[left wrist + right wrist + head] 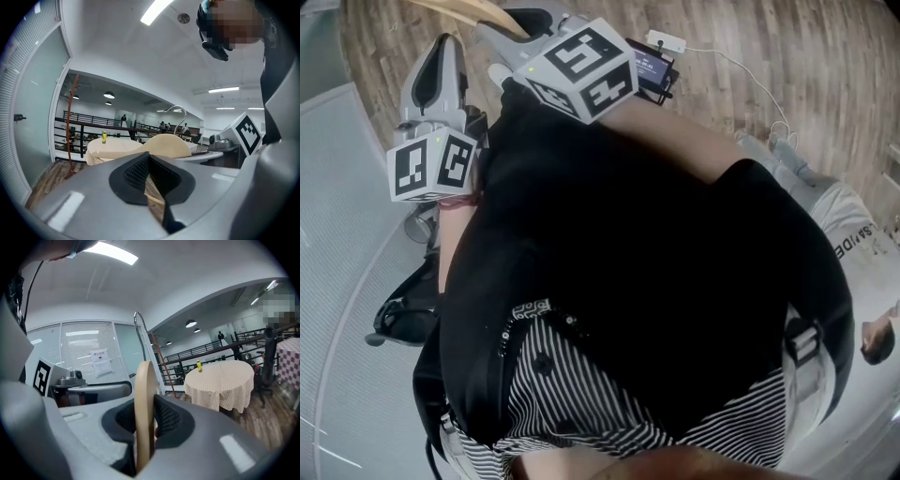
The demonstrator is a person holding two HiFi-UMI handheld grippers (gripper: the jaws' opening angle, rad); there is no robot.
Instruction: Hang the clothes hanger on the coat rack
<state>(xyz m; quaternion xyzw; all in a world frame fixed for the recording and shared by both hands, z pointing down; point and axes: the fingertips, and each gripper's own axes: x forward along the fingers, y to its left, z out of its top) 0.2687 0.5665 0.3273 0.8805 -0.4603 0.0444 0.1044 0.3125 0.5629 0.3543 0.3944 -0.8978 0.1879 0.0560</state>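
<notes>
Gripping the wooden clothes hanger (144, 380) in two places steadies it in the air: the right tongs (146, 425) clamp its flat shoulder and the left tongs (149, 176) close nearly together on its thin bar. That leaves the metal hook (139, 329) free for the reddish coat rack (70, 126), still well apart.

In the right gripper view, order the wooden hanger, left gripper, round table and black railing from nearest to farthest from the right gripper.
1. wooden hanger: in its jaws.
2. left gripper: left side.
3. round table: right.
4. black railing: behind table.
</notes>
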